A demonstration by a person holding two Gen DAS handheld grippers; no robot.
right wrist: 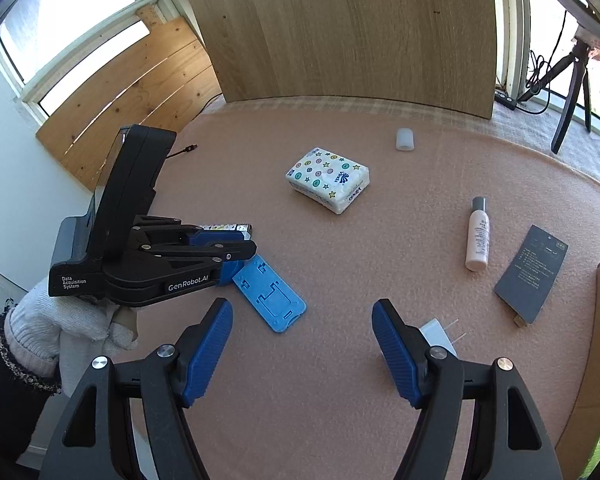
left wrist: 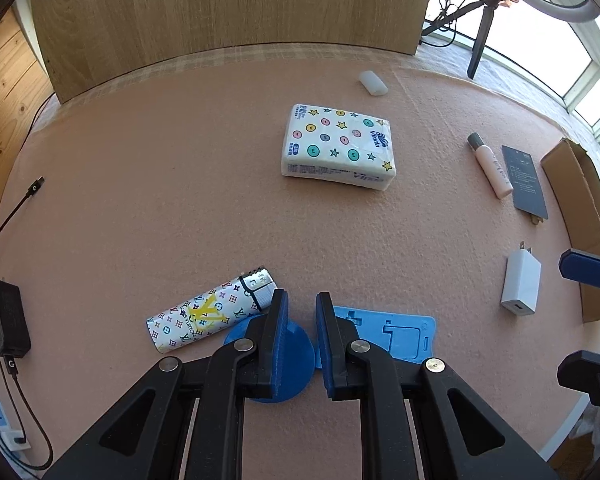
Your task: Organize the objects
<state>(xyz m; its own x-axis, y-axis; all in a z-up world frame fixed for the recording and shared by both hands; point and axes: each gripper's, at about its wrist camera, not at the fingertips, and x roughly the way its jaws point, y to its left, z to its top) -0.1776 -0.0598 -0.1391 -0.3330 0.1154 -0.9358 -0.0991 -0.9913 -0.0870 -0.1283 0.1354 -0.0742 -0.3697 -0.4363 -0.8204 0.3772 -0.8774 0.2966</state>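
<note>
My left gripper (left wrist: 300, 300) hangs low over the pink tabletop (left wrist: 160, 200), its jaws almost shut with only a slim bare gap between them. Under it lie a blue disc (left wrist: 284, 376) and a blue phone stand (left wrist: 392, 332). A patterned white tube (left wrist: 208, 312) lies just left of its fingers. My right gripper (right wrist: 300, 308) stands open and holds nothing. A white charger (right wrist: 436, 332) lies partly hidden behind its right finger. Farther back lie a star-printed tissue pack (right wrist: 327, 179), a white bottle (right wrist: 477, 236), a dark card (right wrist: 532, 274) and a small white cap (right wrist: 405, 139).
A cardboard box (left wrist: 580, 216) sits at the table's right edge. At the left edge are a black power adapter (left wrist: 6, 324) and its cable. A wooden board (left wrist: 228, 4) stands along the back, with a tripod (left wrist: 478, 40) to its right. A gloved hand (right wrist: 60, 332) holds the left gripper.
</note>
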